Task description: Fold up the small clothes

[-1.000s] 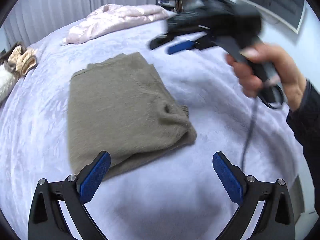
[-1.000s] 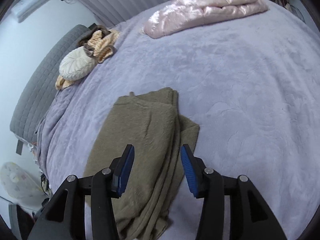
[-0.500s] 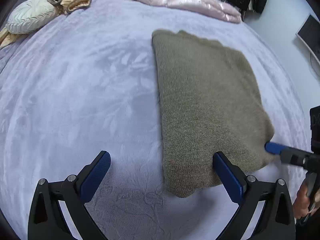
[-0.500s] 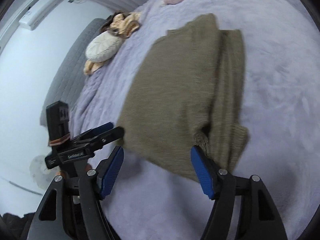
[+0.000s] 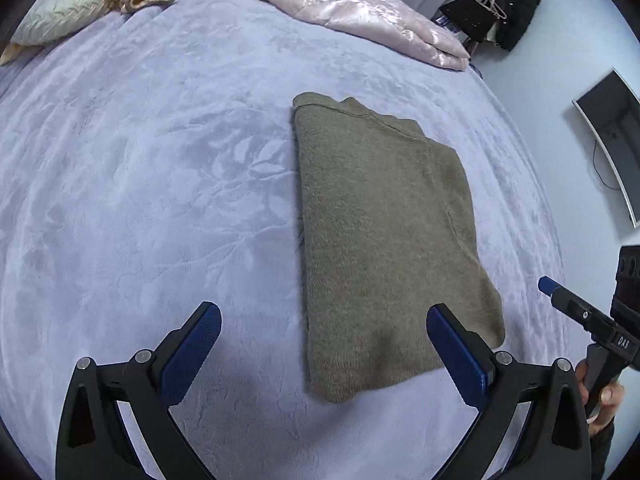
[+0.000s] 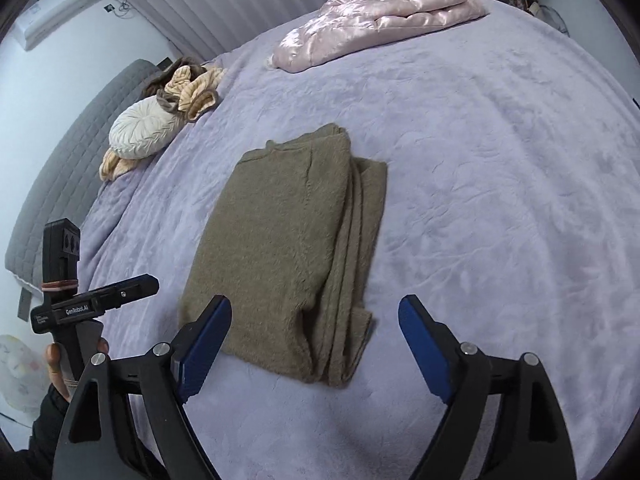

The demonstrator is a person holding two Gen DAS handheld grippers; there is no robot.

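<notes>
Olive sweater (image 5: 384, 240) lies folded lengthwise on bed (image 5: 140, 160); left gripper (image 5: 324, 344) and right gripper (image 6: 316, 336) both wide open, empty, near its near edge; next probably pinch near hem, fold far.

soft, even daylight (cool cast), sharp focus, strong fisheye bending at edges

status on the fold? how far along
Done: the olive sweater lies folded in a compact rectangle on the bed. In hand: nothing; left gripper and right gripper are open above it. Left: possibly the pink jacket, lying loosely bundled at the far edge.
</notes>
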